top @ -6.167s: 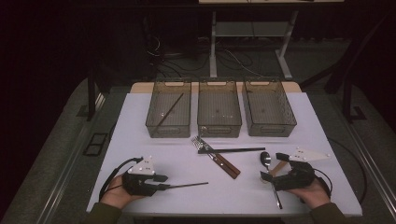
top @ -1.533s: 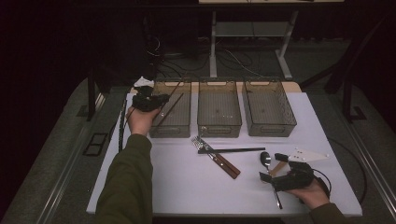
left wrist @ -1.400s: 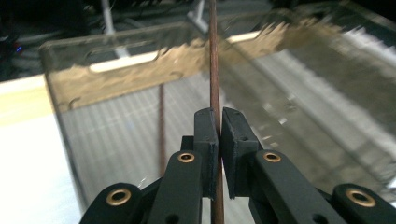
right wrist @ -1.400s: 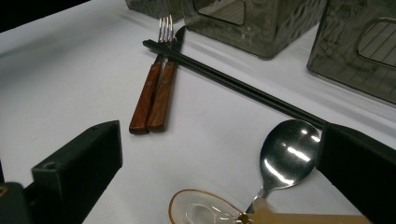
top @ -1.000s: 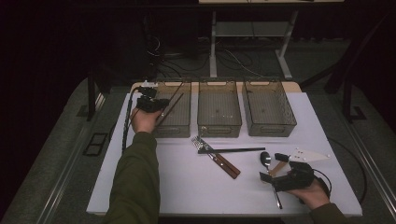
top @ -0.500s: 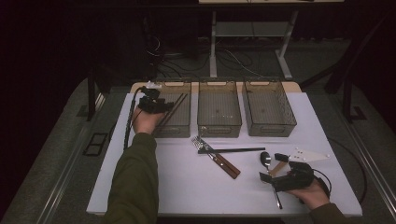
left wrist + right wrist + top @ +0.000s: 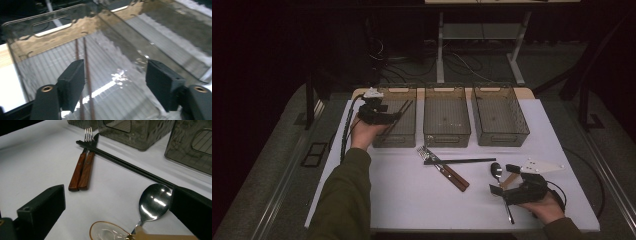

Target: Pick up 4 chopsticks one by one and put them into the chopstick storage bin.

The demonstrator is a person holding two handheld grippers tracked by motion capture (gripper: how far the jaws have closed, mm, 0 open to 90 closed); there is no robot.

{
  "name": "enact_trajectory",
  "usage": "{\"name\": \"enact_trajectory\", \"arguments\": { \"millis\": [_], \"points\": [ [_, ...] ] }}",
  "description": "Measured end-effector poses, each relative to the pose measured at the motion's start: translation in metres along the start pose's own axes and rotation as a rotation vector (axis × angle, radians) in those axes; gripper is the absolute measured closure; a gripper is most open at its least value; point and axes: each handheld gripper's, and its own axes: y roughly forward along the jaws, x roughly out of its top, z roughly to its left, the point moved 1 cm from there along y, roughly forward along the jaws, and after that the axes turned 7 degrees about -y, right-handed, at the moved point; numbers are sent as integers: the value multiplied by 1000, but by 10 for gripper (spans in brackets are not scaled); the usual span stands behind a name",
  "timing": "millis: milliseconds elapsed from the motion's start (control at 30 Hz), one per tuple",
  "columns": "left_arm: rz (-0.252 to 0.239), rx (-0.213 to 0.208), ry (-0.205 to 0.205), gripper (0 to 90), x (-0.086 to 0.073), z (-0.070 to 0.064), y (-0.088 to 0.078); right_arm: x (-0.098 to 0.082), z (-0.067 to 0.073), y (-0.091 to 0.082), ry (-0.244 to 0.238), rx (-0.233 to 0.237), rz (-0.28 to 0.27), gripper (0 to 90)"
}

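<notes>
Seen along the left claw (image 7: 394, 116) (image 7: 115, 82): two blocky black jaws with flat matte pads, standing well apart after just having been opening, pressing on nothing. Below and between them, close to the pad at the left of the left gripper view, a pair of thin, straight, reddish-brown chopsticks (image 7: 407, 106) (image 7: 86, 57), lying side by side, loose on the ribbed floor and running away from the claw toward the far wall. Around both, a smoky, see-through plastic bin (image 7: 394, 141) (image 7: 50, 32), rectangular, with glossy wavy walls and a slot handle cut into the far end. Held over the near-left part of that bin, pointing across it, with a black cable trailing back from the claw along the green sleeve. Low over the smooth white tabletop (image 7: 402, 200), the right claw (image 7: 503, 179) (image 7: 117, 202): jaws also spread wide, gripping nothing, pads clear of everything. Between those jaws and just ahead, a polished steel spoon (image 7: 496, 171) (image 7: 152, 202) with a round shiny bowl, and nearer the claw, a clear glassy spoon with a thin gold rim (image 7: 105, 232) on a tan handle. Farther ahead, a long pair of matte black chopsticks (image 7: 459, 161) (image 7: 125, 163), laid across a steel fork (image 7: 81, 167) and a knife (image 7: 87, 170), both with glossy red-brown wooden handles, touching side by side.
</notes>
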Motion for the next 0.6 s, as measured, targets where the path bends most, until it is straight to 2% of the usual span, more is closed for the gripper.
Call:
{"name": "enact_trajectory", "arguments": {
  "millis": [67, 300, 367, 600],
  "points": [
    [9, -6, 27, 280, -1, -4, -5, 0, 0, 0, 0, -1, 0, 4],
    [2, -60, 60, 216, -7, -20, -18, 0, -1, 0, 3, -1, -2, 4],
    [-12, -68, 63, 209, -12, -25, -22, 0, -1, 0, 3, 1, -3, 4],
    [-14, -108, 83, 179, -35, -41, -31, -1, -3, 0, -11, 2, 2, 4]
  ]
}}
